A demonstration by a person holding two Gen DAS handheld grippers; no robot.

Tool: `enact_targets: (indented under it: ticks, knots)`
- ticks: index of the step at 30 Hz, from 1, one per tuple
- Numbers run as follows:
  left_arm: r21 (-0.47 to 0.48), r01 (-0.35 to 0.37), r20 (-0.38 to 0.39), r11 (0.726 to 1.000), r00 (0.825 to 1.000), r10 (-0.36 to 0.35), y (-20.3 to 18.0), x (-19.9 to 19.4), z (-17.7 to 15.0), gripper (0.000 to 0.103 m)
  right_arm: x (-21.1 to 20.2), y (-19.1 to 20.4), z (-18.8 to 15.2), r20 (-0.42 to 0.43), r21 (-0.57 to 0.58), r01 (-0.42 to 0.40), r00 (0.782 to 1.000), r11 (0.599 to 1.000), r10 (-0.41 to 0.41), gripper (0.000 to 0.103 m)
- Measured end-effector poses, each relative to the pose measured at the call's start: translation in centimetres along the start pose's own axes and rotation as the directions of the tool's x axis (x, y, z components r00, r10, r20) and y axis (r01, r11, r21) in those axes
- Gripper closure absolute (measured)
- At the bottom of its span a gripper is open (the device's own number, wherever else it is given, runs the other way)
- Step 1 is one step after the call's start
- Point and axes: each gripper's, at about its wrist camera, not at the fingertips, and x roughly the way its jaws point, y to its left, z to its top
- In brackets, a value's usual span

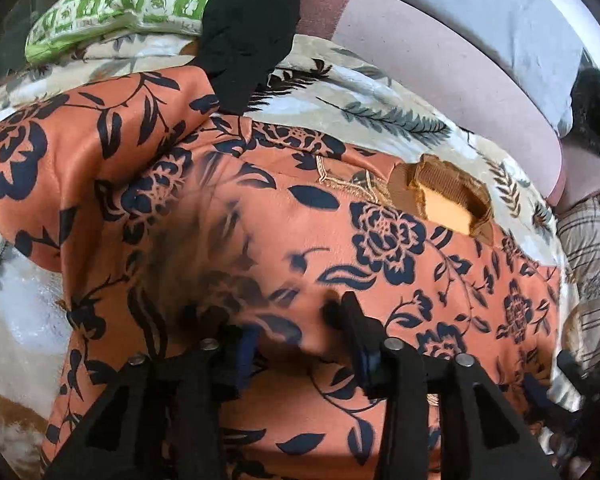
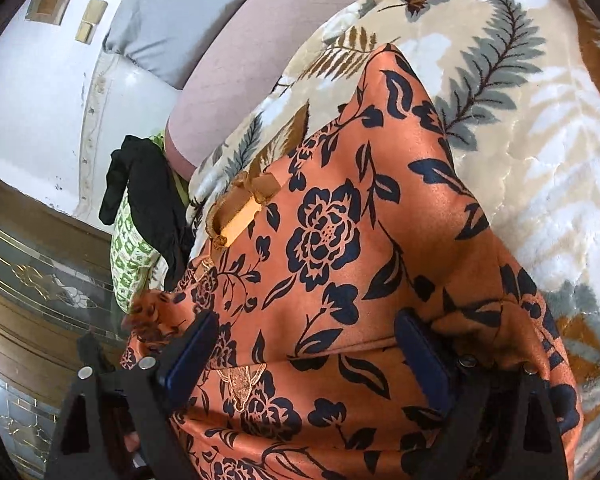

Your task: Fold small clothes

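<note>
An orange garment with dark blue flowers point(image 1: 308, 240) lies spread on a leaf-print blanket point(image 1: 380, 120). A brown ribbed piece with a pale orange tag point(image 1: 444, 204) lies on its far edge. It also shows in the right wrist view point(image 2: 244, 208). My left gripper point(image 1: 296, 332) is low over the garment with its jaws apart, fabric bunched between them. My right gripper point(image 2: 308, 344) is open over the same garment point(image 2: 340, 240), fingers either side of a fold line. The right gripper also shows at the right edge of the left wrist view point(image 1: 572, 372).
A black garment point(image 1: 248, 32) lies over a green and white patterned pillow point(image 1: 120, 4) at the far end. A mauve bolster point(image 1: 440, 60) and a grey pillow point(image 1: 492, 20) lie behind the blanket. A white wall point(image 2: 28, 92) and dark patterned furniture point(image 2: 40, 280) stand beyond the bed.
</note>
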Motion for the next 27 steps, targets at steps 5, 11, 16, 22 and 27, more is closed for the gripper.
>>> enact_targets:
  ticks: [5,11,16,22,27]
  knots:
    - [-0.031,-0.025,0.017,0.999,1.000,0.025,1.2,-0.1,0.9,0.062,0.3,-0.2,0.3,-0.017,0.021,-0.006,1.000,1.000,0.006,0.012]
    - [-0.010,-0.021,-0.006,1.000,1.000,0.021,3.7,0.0,1.2,0.090,0.0,-1.1,1.1,-0.072,0.118,-0.055,0.995,0.991,0.064,0.012]
    - [0.068,-0.082,0.046,0.994,0.996,0.079,3.0,-1.5,0.7,0.074,-4.9,-0.5,2.8,0.012,0.094,-0.055,0.998,0.994,0.054,0.012]
    - [0.209,-0.093,0.198,0.973,0.979,0.051,0.2,-4.2,0.0,0.049,-2.9,-2.4,8.2,-0.055,0.058,0.101,0.994,0.993,-0.098,0.012]
    - [0.281,-0.153,0.086,0.948,0.987,0.134,0.2,0.3,0.3,0.049,-0.2,-2.7,9.4,-0.098,0.054,0.166,0.982,0.985,-0.160,0.082]
